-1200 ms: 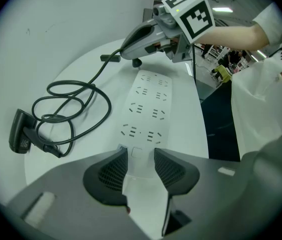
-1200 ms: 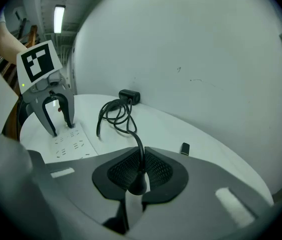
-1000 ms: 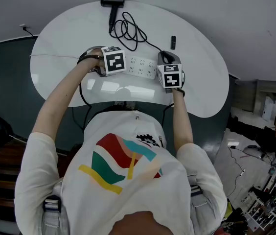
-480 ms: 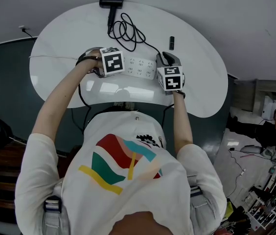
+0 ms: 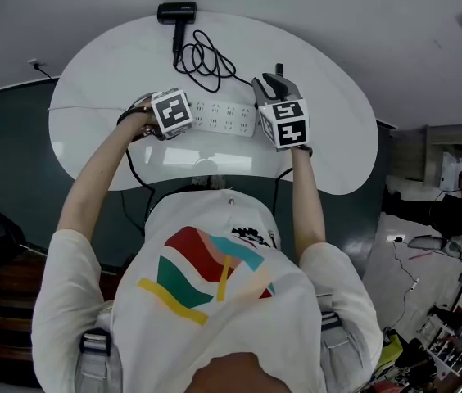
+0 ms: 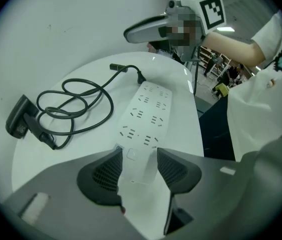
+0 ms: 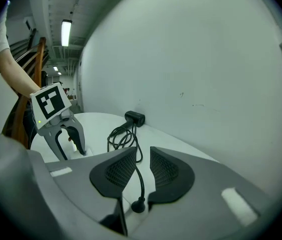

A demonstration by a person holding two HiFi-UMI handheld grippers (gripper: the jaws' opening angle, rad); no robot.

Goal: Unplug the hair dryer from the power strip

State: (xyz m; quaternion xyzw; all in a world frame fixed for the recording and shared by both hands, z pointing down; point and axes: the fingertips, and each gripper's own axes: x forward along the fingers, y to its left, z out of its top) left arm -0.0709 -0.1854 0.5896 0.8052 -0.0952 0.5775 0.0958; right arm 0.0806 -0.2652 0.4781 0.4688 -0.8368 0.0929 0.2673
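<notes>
The white power strip (image 5: 224,117) lies across the white table (image 5: 329,146). My left gripper (image 6: 140,164) straddles the strip's (image 6: 146,111) near end; its jaws have just been opening, pads close along both sides. The black hair dryer (image 5: 176,11) lies at the far edge with its cord (image 5: 202,56) coiled beside it. The plug (image 6: 142,78) sits at the strip's far end; I cannot tell if it is in a socket. My right gripper (image 7: 142,166) hovers open above the plug (image 7: 138,205), its jaws just widened, and the cord runs untouched through the gap.
A small black object (image 5: 278,70) lies on the table just beyond my right gripper. The strip's own black lead (image 5: 133,166) drops over the table's near left edge. A grey wall rises right behind the hair dryer. Dark floor surrounds the table.
My right gripper has lifted off the strip's right end and now looks larger and higher in the head view. The left gripper stays at the strip's left end.
</notes>
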